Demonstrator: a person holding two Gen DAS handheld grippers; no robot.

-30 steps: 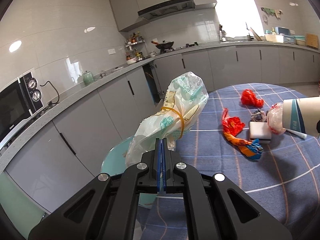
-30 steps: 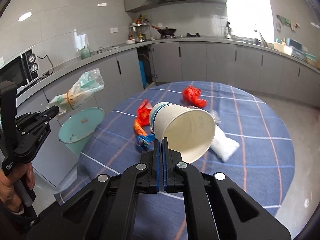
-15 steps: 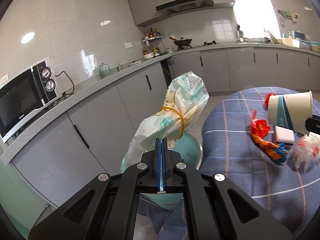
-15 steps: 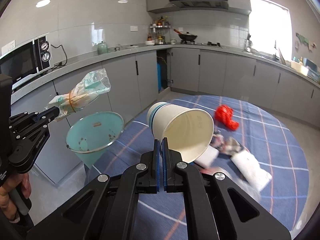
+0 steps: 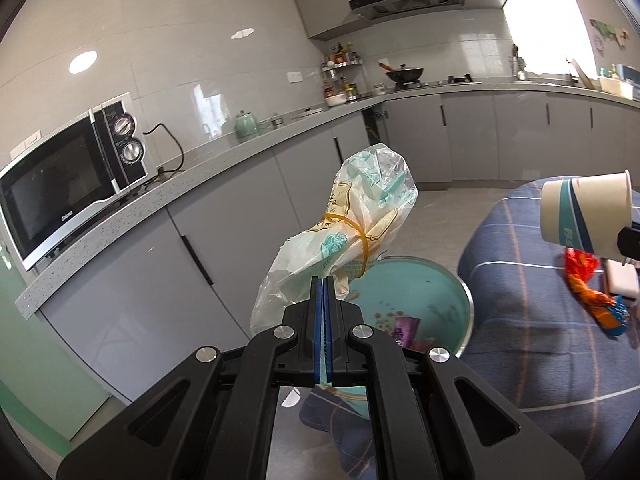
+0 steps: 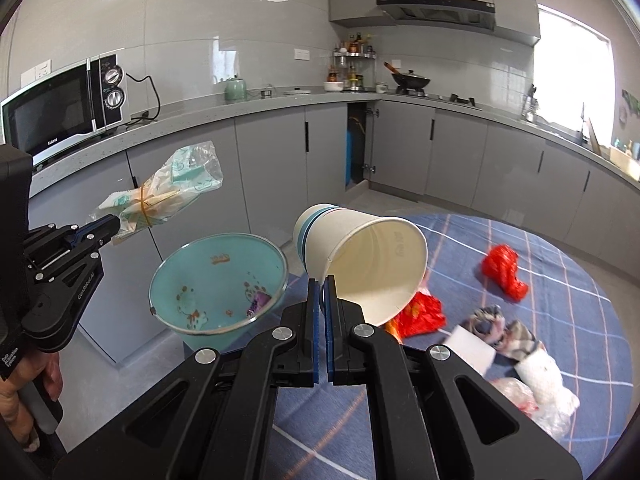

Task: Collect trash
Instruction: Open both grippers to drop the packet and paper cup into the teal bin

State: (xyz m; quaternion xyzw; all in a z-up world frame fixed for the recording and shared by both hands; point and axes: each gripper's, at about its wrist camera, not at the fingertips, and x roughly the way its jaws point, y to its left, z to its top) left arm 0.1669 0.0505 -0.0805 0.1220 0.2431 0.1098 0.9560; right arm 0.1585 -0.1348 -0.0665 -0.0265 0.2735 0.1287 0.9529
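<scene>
Your left gripper has its fingers pressed together on the lower end of a clear plastic bag, printed in green and bound with a yellow rubber band, which sticks up and away from the fingers above the teal bin standing beside the table. Your right gripper pinches the rim of a white paper cup with blue stripes, tipped on its side with its open mouth facing the camera, held over the table edge next to the bin. Inside the bin lies a purple wrapper. On the blue checked cloth of the table rest a red bag, a red wrapper, a white box and crumpled clear plastic.
</scene>
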